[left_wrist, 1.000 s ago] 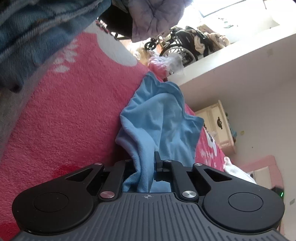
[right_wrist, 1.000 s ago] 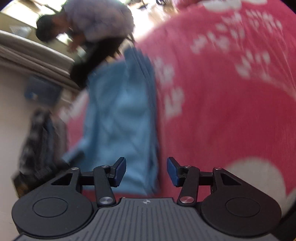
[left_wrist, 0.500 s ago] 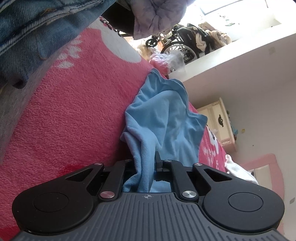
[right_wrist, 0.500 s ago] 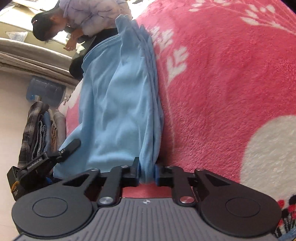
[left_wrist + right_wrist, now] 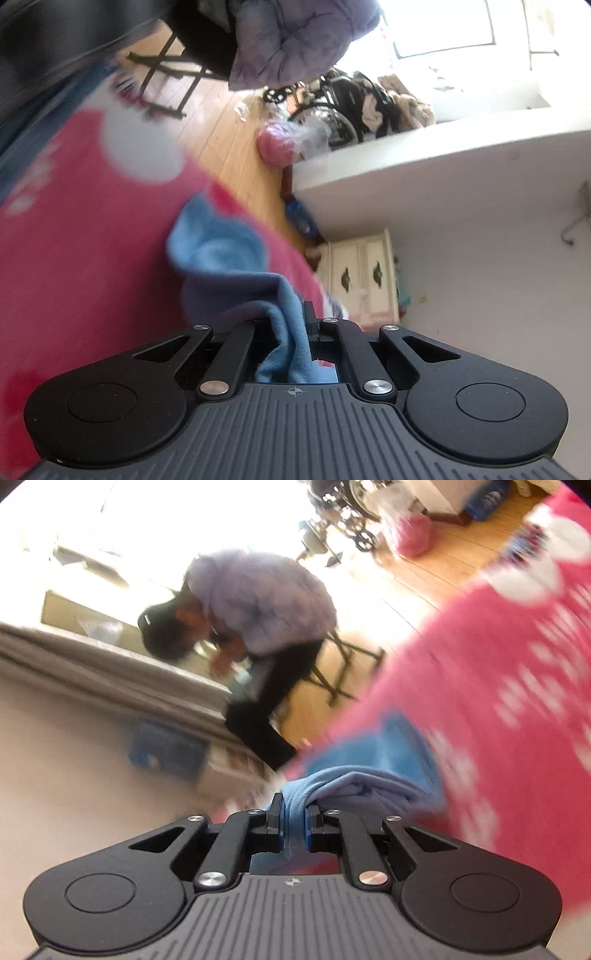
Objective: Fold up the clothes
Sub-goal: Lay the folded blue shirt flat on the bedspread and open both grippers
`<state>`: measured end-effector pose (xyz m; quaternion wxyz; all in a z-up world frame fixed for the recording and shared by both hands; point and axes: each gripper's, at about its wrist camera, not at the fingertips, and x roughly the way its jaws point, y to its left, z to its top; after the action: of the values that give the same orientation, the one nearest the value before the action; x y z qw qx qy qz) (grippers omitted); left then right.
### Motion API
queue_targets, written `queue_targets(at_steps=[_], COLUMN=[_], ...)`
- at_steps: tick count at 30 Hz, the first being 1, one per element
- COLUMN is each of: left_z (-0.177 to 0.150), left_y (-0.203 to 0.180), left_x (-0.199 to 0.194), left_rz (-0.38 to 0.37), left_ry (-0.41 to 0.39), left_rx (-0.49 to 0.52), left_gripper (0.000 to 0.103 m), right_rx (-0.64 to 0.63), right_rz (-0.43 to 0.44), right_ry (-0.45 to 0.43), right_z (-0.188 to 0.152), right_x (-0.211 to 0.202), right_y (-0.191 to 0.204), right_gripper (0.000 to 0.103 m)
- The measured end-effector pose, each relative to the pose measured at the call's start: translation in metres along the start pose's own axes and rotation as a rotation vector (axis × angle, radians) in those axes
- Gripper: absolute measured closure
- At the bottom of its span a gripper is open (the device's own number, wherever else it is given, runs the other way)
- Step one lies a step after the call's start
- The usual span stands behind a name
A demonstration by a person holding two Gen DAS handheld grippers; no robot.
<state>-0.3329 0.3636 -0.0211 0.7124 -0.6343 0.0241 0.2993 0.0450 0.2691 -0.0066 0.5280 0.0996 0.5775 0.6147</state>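
Two fisheye views look forward along hand-held black grippers over a bed covered by a fuzzy pink blanket with white patches. Both views are blurred.

In the left wrist view, the left gripper has its jaws pinched almost fully together on a bunched edge of a soft light-blue fleece garment. The cloth rises out of the jaws, drapes over the left finger, and runs away from the camera toward the upper left, its long axis pointing along the blanket to a rumpled far end that rests on the pink surface. Beyond the bed's edge are a wooden plank floor, a cream cabinet with dark handles and a white ledge.

In the right wrist view, the right gripper is clamped narrowly on another gathered edge of the same light-blue garment, with the fold standing up between its blue-padded fingers. From there the cloth stretches up and to the right, lying on the pink blanket, with its far part a brighter blue band. Behind it, off the bed, a person in a pale lilac top and dark trousers sits bent forward on a folding stool.
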Motion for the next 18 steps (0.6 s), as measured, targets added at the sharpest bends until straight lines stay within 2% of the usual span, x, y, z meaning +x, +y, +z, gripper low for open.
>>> queue_targets(at_steps=[2,5,7,8,10,12,16,18], left_z=[0.023,0.058,0.082,0.088,0.093,0.083,0.048,0.02], left_y=[-0.025,-0.068,-0.097,-0.109,-0.124,-0.122,-0.08,-0.037], left_x=[0.012,0.01,0.007,-0.002,-0.024,-0.035,-0.043,-0.041], left_rz=[0.015,-0.039,-0.077,-0.102,-0.152,-0.171,-0.119,-0.056], left_ry=[-0.049,-0.144,-0.209,-0.242,-0.298,-0.32,-0.265,-0.207], left_rx=[-0.017,-0.015,-0.012,0.022,0.096,0.161,0.238,0.245], left_gripper=[0.1,0.1,0.1,0.1,0.1,0.1,0.1,0.1], right_rx=[0.003,-0.056,-0.119,-0.144,-0.2,-0.233,-0.211,-0.169], right_rz=[0.039,0.097,0.133,0.152,0.164,0.173,0.111,0.043], right_ry=[-0.034,-0.09,-0.124,-0.136,-0.146,-0.139,-0.065,-0.003], right_z=[0.037,0.077,0.092,0.096,0.093,0.082,0.036,-0.001], right_x=[0.012,0.015,0.007,0.003,-0.006,-0.013,-0.011,-0.003], right_y=[0.021,0.067,0.096,0.108,0.118,0.117,0.075,0.034], right_gripper=[0.092,0.092,0.092,0.092,0.092,0.092,0.092,0.092])
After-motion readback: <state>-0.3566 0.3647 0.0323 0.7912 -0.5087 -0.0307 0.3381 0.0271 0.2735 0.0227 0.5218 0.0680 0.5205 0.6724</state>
